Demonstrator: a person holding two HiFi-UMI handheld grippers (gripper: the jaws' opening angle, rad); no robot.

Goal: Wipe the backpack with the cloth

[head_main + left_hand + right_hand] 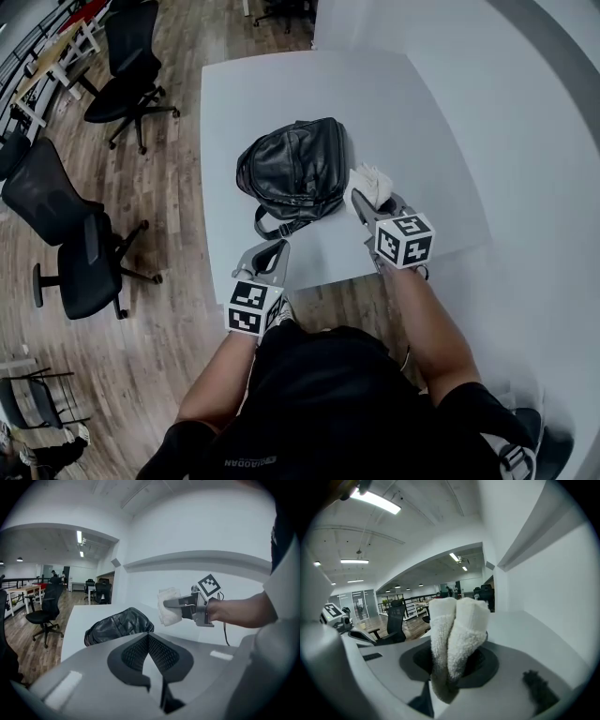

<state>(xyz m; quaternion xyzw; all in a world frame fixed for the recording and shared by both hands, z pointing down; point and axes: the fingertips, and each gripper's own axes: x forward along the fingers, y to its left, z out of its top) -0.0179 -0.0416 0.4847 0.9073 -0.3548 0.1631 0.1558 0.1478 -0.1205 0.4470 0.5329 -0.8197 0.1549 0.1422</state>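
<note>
A black leather backpack point(295, 169) lies on the white table point(412, 122), its strap trailing toward the near edge. My right gripper point(364, 201) hovers just right of the bag, shut on a folded white cloth point(371, 184). In the right gripper view the cloth point(458, 630) stands bunched up between the jaws and hides the bag. My left gripper point(278, 246) is over the table's near edge, in front of the bag, shut on nothing. The left gripper view shows its jaws point(149, 637) closed, with the backpack point(119, 625) and the cloth point(168, 606) beyond them.
Black office chairs point(131, 56) point(70, 239) stand on the wooden floor left of the table. A white wall point(544, 187) runs along the table's right side. More desks and chairs point(44, 613) sit farther off in the open office.
</note>
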